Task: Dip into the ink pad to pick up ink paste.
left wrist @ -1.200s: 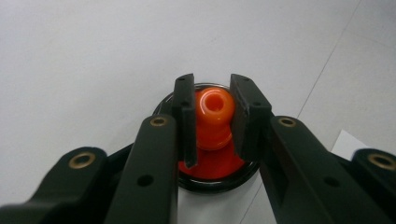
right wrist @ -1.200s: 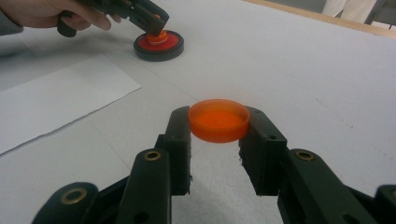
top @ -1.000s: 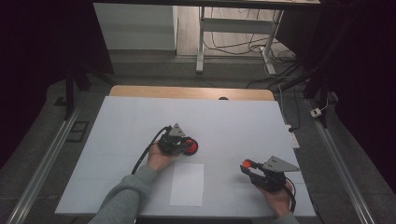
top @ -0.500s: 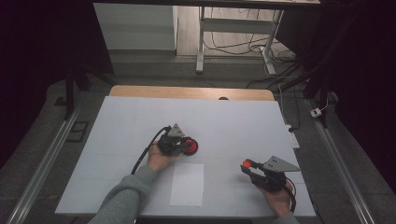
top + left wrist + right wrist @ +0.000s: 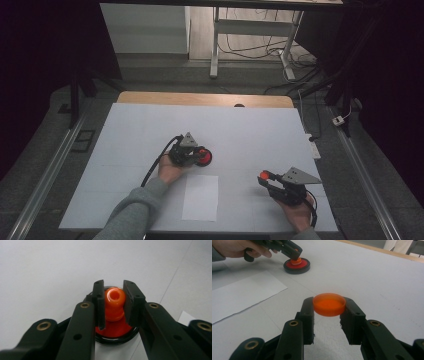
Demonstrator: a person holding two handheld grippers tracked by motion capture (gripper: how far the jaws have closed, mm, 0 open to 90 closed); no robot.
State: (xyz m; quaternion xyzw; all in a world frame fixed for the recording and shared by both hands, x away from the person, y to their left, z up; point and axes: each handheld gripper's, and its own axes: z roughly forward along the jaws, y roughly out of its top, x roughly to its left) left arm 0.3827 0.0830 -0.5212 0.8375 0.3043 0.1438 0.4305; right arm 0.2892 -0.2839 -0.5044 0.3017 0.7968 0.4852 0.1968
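My left gripper (image 5: 199,154) (image 5: 114,288) is shut on an orange knob (image 5: 114,300) that stands upright in the middle of a red disc with a black rim (image 5: 204,158) (image 5: 117,336), which rests on the white table. Toward the near right, my right gripper (image 5: 264,177) (image 5: 329,302) is shut on a shallow orange round cap (image 5: 329,304), held just above the table with its open side up. The right gripper view also takes in the left gripper (image 5: 295,253) on the disc (image 5: 297,265) at its far left.
A white sheet of paper (image 5: 201,197) (image 5: 244,292) lies flat near the front edge between the two hands. The white tabletop (image 5: 260,135) ends at a wooden strip (image 5: 205,99) at the back. Cables trail from both grippers.
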